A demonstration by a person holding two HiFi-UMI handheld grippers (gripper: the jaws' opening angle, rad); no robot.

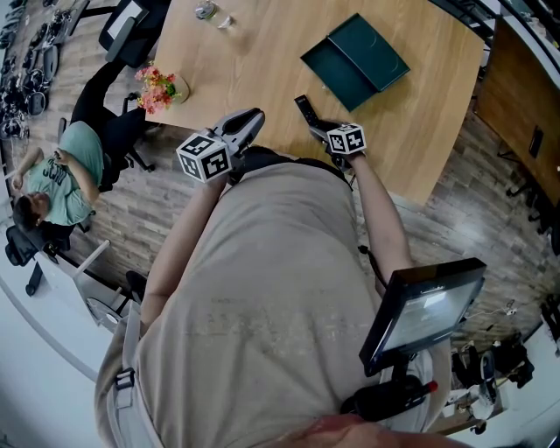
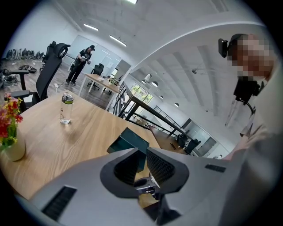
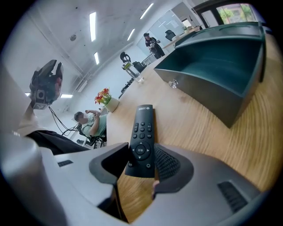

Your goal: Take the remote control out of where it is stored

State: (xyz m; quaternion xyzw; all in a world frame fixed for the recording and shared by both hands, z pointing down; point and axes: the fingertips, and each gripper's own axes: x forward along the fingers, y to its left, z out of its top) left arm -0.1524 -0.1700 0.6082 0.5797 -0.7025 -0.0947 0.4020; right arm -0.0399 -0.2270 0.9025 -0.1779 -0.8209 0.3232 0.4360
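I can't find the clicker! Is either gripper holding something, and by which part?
The right gripper holds the remote control by its button end, with the jaws on its side edges. The left gripper holds nothing.

The room is a large open-plan office; the floor (image 1: 149, 206) is laid in grey-brown wood-effect planks; a light wooden table (image 1: 262, 79) occupies the centre. A black office chair (image 2: 49, 66) stands at the table's far edge; a vase of flowers (image 1: 166, 87) and a clear water bottle (image 2: 66, 108) stand on the top, well apart. A second wooden table (image 2: 102, 83) stands farther back, with a standing person (image 2: 82, 56) just beside it; a seated person (image 1: 54, 179) occupies a chair near the first table. Walls and ceiling are white; linear ceiling lights (image 2: 90, 27) are lit; windows (image 3: 230, 11) admit daylight at the far end.
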